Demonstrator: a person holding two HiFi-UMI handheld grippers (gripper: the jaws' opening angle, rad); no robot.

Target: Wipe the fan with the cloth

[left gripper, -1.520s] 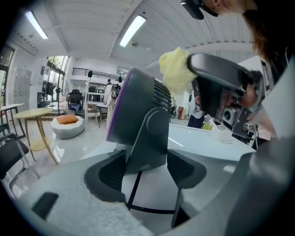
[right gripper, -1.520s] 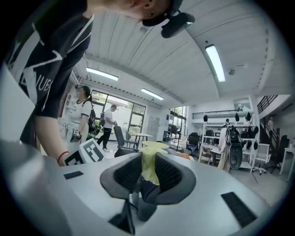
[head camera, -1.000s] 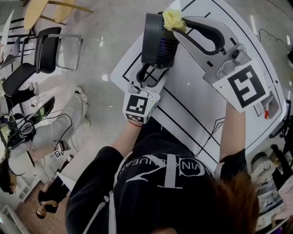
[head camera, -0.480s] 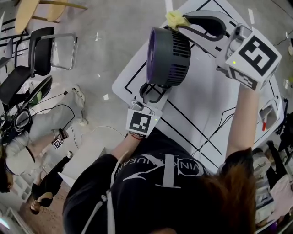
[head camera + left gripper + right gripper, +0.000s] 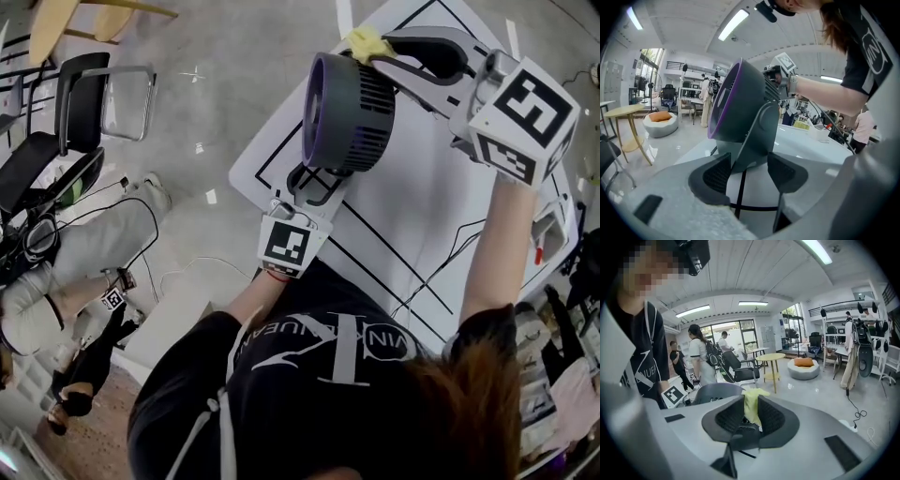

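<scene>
The fan has swung round over the past second. Its purple front rim now faces the floor at the left of the head view and its ribbed grey housing lies open to the camera, where before it showed mostly its dark side. The left gripper has just been closing a little, and its jaws clasp the fan's stand between them, keeping the fan over the near-left corner of the white table; whether the foot rests on the table I cannot tell. The right gripper has rolled and come down toward the housing. Its jaws pinch the yellow cloth, which touches the top rear edge of the fan. I judge from this that the wipe is under way: a fresh stretch of housing has been turned up for the cloth, while most of the ribbed side and the front rim seem yet to be covered. Counted, there is one fan, one cloth, two grippers and one table marked with black lines.
</scene>
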